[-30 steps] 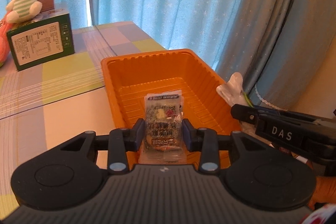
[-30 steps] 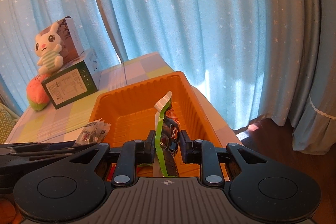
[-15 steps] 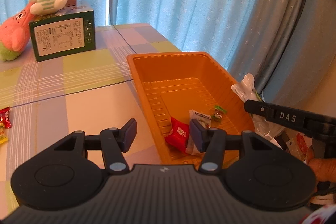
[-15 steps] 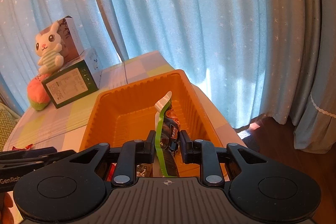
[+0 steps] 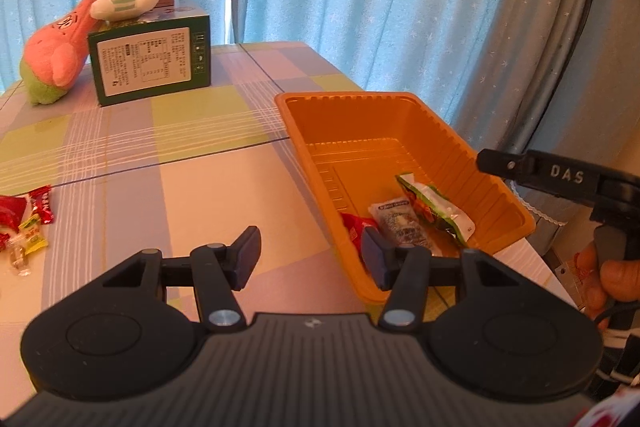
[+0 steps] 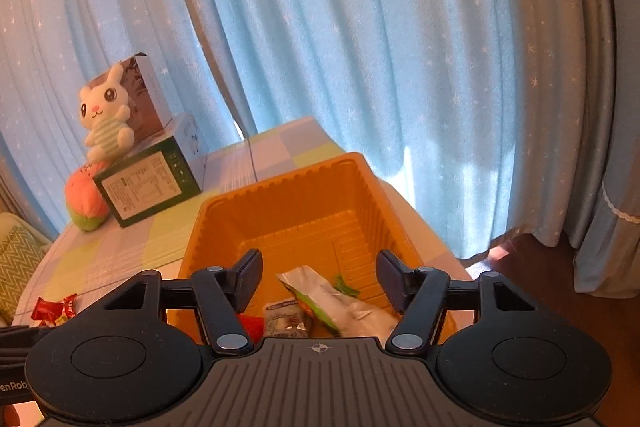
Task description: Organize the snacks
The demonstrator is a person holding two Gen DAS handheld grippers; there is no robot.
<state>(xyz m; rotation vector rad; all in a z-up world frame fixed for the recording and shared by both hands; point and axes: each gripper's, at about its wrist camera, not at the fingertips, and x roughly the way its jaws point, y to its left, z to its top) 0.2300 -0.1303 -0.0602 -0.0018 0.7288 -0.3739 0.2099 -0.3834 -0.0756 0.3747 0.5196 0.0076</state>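
- Left tongs (image 5: pixel 308 257): released, nothing between the jaws, low centre of the left wrist view above the desk (image 5: pixel 180 187), beside the near-left wall of the orange tray (image 5: pixel 400 99).
- Right tongs (image 6: pixel 318 277): jaws have just been opening; released, above the tray's near end.
- Green packet (image 5: pixel 436 207): lies free on the tray floor beside a pale packet (image 5: pixel 400 225) and a red packet (image 5: pixel 354 225).
- Loose snacks (image 5: pixel 24 223): remain at the left edge of the frame, well apart from the tray.
- Risk: the left tongs' right finger sits close to the tray wall; a sideways sweep could shove the light tray toward the desk edge at lower right.
- Risk: the small, slippery wrappers could slip from a pinch.
- Hidden: the loose pile is cut off by the frame; its count cannot be told. Packet print is unreadable.
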